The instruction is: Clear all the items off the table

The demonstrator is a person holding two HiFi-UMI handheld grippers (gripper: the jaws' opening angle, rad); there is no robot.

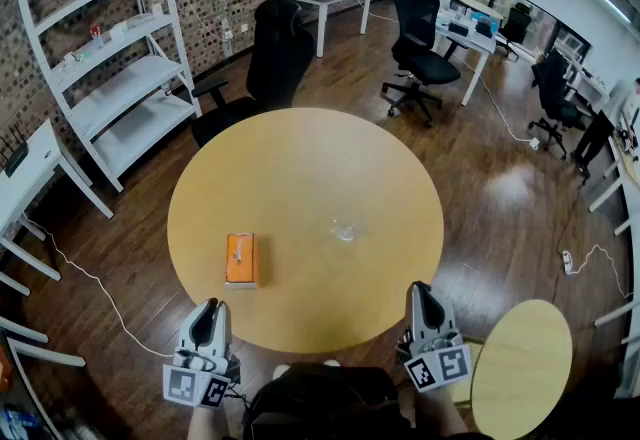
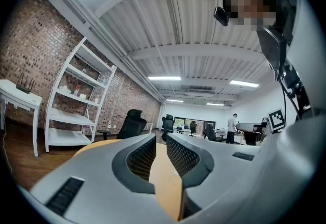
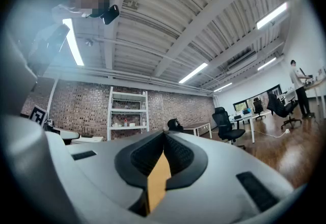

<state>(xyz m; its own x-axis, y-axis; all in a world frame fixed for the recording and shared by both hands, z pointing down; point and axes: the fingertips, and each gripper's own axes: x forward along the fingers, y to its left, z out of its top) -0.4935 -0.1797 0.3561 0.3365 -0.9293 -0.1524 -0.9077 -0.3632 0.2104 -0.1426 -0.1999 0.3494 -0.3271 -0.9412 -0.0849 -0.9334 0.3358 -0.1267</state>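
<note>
Brick lines the wall along the top of the head view, with a white shelf unit (image 1: 110, 58) against it at upper left and a black office chair (image 1: 268, 63) just beyond the round wooden table (image 1: 300, 163) that fills the middle of the frame. On the table's lower left part lies an orange box (image 1: 240, 259), flat on its broad face. Its long axis runs almost straight up and down the frame, one short end toward the person and the other toward the far edge. A small clear object (image 1: 345, 230), too faint to name, sits to its right near the table's centre, well apart from it.

Both grippers hang at the near rim, off the tabletop. The left gripper (image 1: 207, 308) is at lower left, below the box, its jaws a narrow slit apart with nothing between them. The right gripper (image 1: 421, 290) is at lower right, its jaw tips pressed together and empty.
</note>
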